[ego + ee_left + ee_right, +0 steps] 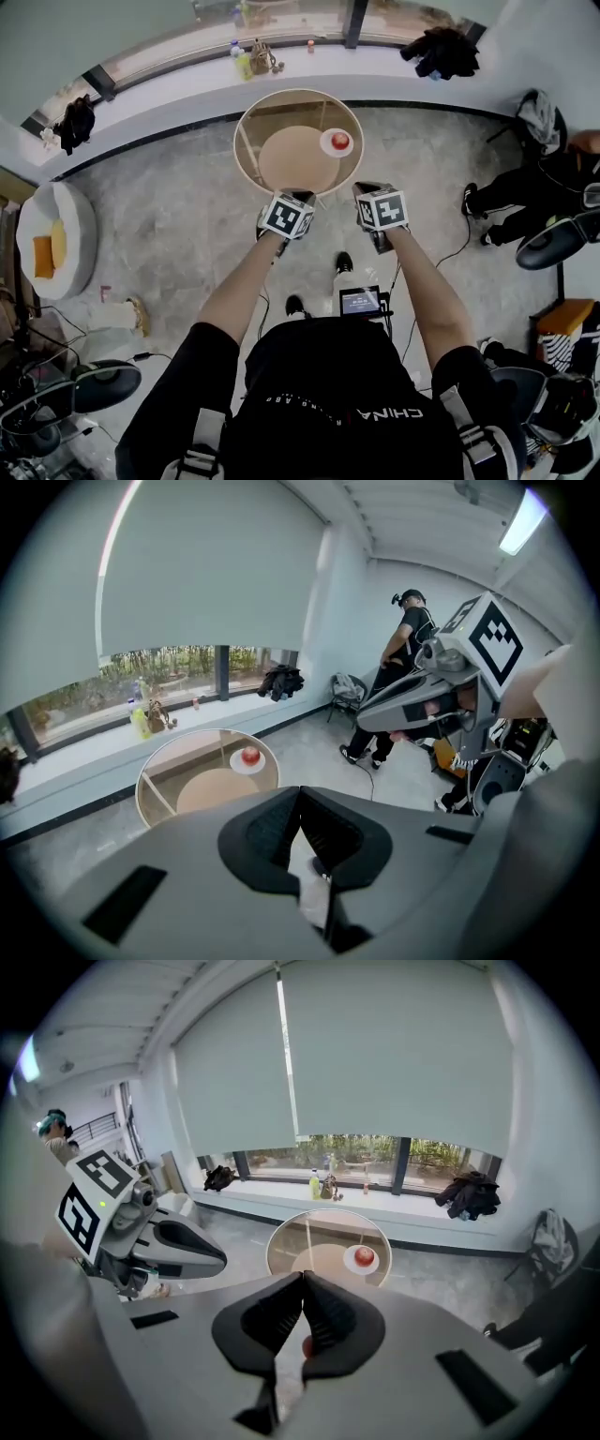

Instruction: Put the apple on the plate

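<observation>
A red apple [339, 141] lies on a small white plate [328, 148] at the right side of a round glass table [251, 122]. Both grippers hang over the floor on the near side of the table, apart from it. My left gripper [300, 196] is shut with nothing between its jaws, and its own view has the apple [250, 755] on the plate [238, 766] far ahead. My right gripper [368, 190] is also shut and empty, with the apple [364, 1257] and plate [350, 1265] beyond its tips [302, 1279]. Each gripper shows in the other's view: the right gripper [450, 682] and the left gripper [141, 1232].
Behind the table runs a window ledge with bottles [242, 61] and dark clothing [441, 49]. A person sits on a chair at the right [525, 197]. A round white seat [52, 234] stands at the left. A small device [361, 300] and cables lie on the floor.
</observation>
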`<state>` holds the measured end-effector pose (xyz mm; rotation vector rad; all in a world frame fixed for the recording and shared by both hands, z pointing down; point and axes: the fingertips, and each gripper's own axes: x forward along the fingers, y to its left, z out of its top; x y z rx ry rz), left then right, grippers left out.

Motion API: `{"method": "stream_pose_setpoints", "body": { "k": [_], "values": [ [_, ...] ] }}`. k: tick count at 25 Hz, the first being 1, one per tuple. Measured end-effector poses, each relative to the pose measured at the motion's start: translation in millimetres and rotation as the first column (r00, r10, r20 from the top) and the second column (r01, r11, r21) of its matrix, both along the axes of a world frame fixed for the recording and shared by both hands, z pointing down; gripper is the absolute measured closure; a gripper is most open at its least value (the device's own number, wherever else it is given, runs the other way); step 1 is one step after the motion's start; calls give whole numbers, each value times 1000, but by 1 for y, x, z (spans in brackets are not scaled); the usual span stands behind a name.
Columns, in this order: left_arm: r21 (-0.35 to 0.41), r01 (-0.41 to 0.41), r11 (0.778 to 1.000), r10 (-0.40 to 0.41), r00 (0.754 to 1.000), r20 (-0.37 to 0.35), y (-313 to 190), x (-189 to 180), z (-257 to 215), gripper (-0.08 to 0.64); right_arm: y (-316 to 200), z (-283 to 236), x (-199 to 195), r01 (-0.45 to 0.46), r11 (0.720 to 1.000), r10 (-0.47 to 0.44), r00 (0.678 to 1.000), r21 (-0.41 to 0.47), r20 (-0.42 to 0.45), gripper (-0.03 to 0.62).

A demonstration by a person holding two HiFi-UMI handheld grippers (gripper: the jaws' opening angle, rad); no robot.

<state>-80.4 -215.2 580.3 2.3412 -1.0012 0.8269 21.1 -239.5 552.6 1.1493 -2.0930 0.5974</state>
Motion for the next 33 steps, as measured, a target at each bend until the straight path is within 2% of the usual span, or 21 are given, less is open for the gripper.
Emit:
{"method": "stream_pose_setpoints", "body": {
  "k": [6,11,16,20,25,33],
  "values": [
    [7,17,1000,-17,999,-31,43,17,12,543,39,-2,23,6,999,-3,998,45,-65,563],
    [39,78,996,-76,995,-59,49,32,0,543,48,-13,34,31,996,-28,999,86,-35,563],
    [53,125,991,-123,992,-41,56,50,-9,543,57,-17,53,63,993,-63,998,99,-1,563],
    [72,123,990,-122,992,-18,67,54,-14,543,65,-22,52,51,994,-56,997,96,48,563],
    [96,104,990,-104,995,-6,73,48,-26,543,70,-28,49,41,993,-44,999,110,28,563],
    [123,91,988,-91,996,-7,87,50,10,543,88,2,53,37,989,-39,999,143,13,563]
  ]
}}
